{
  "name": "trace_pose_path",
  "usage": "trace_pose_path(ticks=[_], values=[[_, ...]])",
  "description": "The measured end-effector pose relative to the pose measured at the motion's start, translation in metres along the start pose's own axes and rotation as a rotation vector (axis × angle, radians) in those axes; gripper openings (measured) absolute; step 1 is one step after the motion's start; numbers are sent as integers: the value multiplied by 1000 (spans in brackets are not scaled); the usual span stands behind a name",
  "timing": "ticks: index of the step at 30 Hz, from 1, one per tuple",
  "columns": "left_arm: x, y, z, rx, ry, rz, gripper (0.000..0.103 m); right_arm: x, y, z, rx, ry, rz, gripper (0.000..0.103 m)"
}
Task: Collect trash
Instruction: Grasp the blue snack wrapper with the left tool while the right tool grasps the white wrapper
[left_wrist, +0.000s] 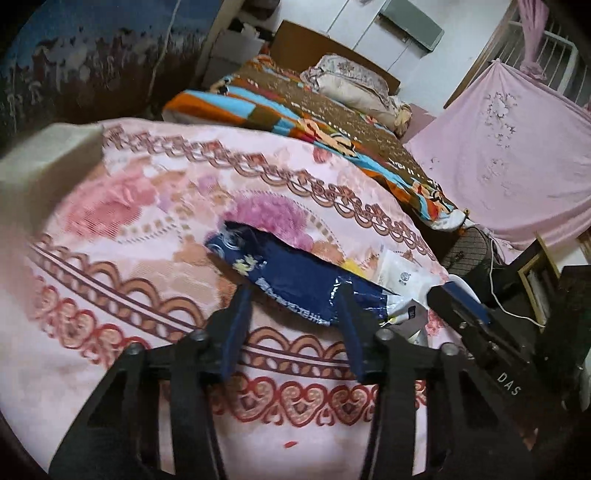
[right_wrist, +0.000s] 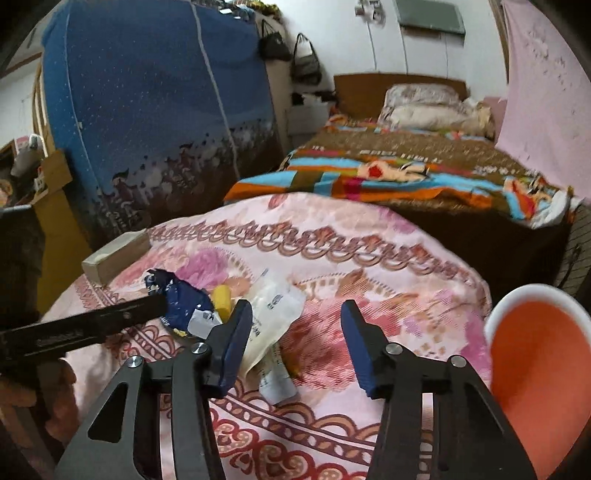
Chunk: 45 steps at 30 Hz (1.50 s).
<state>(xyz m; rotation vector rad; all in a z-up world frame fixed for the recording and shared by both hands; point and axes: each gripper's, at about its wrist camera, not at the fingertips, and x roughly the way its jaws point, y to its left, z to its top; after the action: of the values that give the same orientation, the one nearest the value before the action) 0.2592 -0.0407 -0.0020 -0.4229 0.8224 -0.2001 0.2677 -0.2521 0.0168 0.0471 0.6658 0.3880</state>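
Note:
A crumpled dark blue wrapper (left_wrist: 295, 273) lies on the pink patterned cloth (left_wrist: 147, 229). My left gripper (left_wrist: 294, 293) is open, its tips on either side of the wrapper's near edge, pads not pressing. A cream plastic wrapper (right_wrist: 273, 310) lies beside the blue wrapper (right_wrist: 181, 299), with a yellow piece (right_wrist: 223, 299) between them. My right gripper (right_wrist: 295, 310) is open over the cream wrapper, whose edge lies against the left finger. A small white scrap (right_wrist: 275, 384) lies below it. The left gripper's finger (right_wrist: 110, 317) reaches in from the left and touches the blue wrapper.
An orange container with a white rim (right_wrist: 535, 369) stands at the right edge of the cloth. A pale wooden block (right_wrist: 114, 254) sits at the far left. A bed with a colourful blanket (right_wrist: 406, 173) lies beyond. Pink fabric (left_wrist: 517, 147) hangs at the right.

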Motion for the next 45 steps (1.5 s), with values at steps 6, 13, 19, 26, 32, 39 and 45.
trace_pose_path(ticks=[6,13,19,26,32,39,45], values=[[4,4,3,-52,3,-15,14,20,0,2,31,77,85,34],[7,6,9,-66,1,-20,0,21,8,2,2,81,94,12],[-9,1,8,-21,-77,-23,0,11,20,1,-63,27,86,6],[-30,0,6,38,-153,2,0,-7,30,0,-117,-65,73,4],[-44,-5,2,106,-199,18,0,-15,36,-1,-144,-114,64,4],[-62,-17,-1,185,-260,11,0,-32,38,-4,-149,-183,45,4],[-67,-28,-5,220,-289,0,0,-50,33,-7,-139,-272,24,4]])
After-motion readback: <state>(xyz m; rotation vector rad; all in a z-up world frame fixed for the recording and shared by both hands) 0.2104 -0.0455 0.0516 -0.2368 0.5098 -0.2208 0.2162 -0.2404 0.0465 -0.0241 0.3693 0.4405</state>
